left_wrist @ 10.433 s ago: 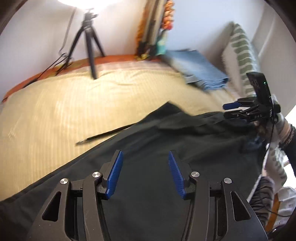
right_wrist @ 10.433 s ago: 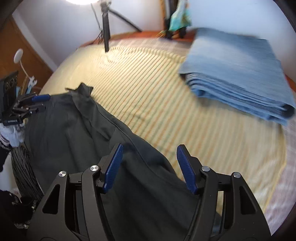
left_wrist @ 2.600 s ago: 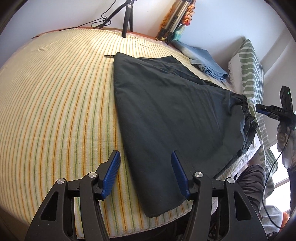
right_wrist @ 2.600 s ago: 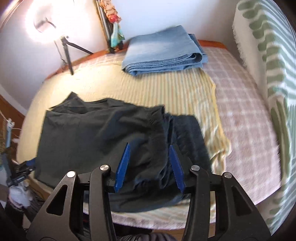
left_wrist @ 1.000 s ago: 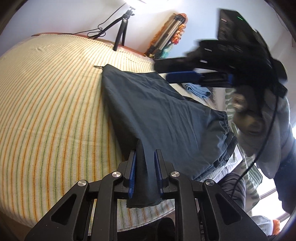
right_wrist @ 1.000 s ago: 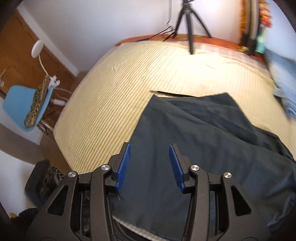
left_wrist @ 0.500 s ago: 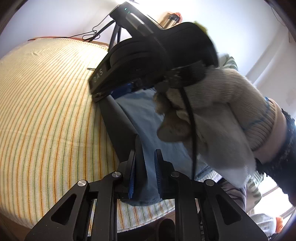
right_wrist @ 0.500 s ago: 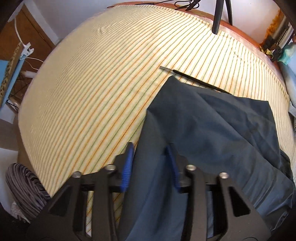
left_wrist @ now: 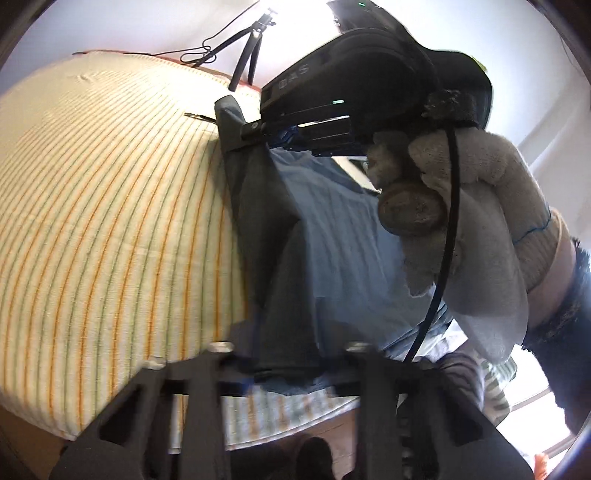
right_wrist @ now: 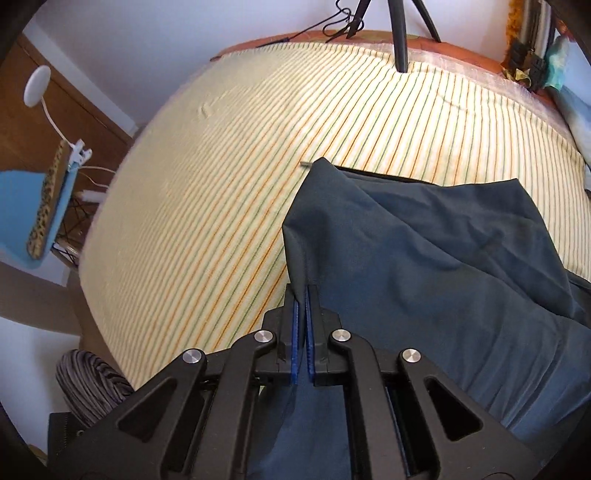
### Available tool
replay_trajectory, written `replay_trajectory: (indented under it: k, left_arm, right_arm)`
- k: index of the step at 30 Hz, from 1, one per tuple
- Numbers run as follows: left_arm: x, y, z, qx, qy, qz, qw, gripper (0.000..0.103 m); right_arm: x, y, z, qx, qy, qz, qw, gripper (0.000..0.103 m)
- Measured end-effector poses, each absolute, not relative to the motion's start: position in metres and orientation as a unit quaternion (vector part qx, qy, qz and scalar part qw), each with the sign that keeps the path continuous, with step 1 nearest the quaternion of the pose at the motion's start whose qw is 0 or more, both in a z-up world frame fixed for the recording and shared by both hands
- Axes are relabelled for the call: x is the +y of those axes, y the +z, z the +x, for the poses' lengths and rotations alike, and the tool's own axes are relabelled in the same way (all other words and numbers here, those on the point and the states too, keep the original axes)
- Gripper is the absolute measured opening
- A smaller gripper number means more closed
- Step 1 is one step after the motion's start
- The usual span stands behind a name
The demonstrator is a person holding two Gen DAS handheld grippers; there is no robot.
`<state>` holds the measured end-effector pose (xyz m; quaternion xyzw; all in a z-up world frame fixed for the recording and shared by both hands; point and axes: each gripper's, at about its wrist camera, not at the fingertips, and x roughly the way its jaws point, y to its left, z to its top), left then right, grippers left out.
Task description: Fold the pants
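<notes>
While the dark navy cloth pants (right_wrist: 424, 258) lie on the yellow striped bed sheet (right_wrist: 221, 166), near its front edge, we see both claws pinching them. Our right gripper (right_wrist: 302, 325) has its blue pads pressed together on a raised fold at the left edge of the pants. From the left wrist view, the same gripper (left_wrist: 280, 136) appears large and close, held by a hand in a white knitted glove (left_wrist: 472, 206) (a black cable runs across it). Our left gripper (left_wrist: 286, 363) is blurred, but dark cloth is bunched between its fingers near the front edge of the bed. A black tripod (right_wrist: 400, 33) stands at the far edge.
</notes>
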<state>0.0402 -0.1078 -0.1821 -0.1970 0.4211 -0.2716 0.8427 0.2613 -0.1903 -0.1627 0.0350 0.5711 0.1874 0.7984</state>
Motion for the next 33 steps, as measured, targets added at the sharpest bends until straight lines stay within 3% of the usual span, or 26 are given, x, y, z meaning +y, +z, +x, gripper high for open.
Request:
replay_trajectory:
  k: [2, 17, 33]
  left_arm:
    - [-0.110, -0.176, 0.038, 0.409, -0.284, -0.203, 0.843, 0.011]
    - [-0.164, -0.122, 0.045, 0.356, -0.404, -0.182, 0.823, 0.010]
    - [-0.322, -0.097, 0.075, 0.353, -0.547, -0.110, 0.751, 0.010]
  right_arm:
    - [-0.197, -0.153, 0.259, 0.563, 0.194, 0.053, 0.802, 0.004]
    - [-0.292, -0.065, 0.231, 0.484, 0.193, 0.124, 0.844, 0.004]
    - [-0.483, -0.021, 0.190, 0.446, 0.076, 0.135, 0.882, 0.004]
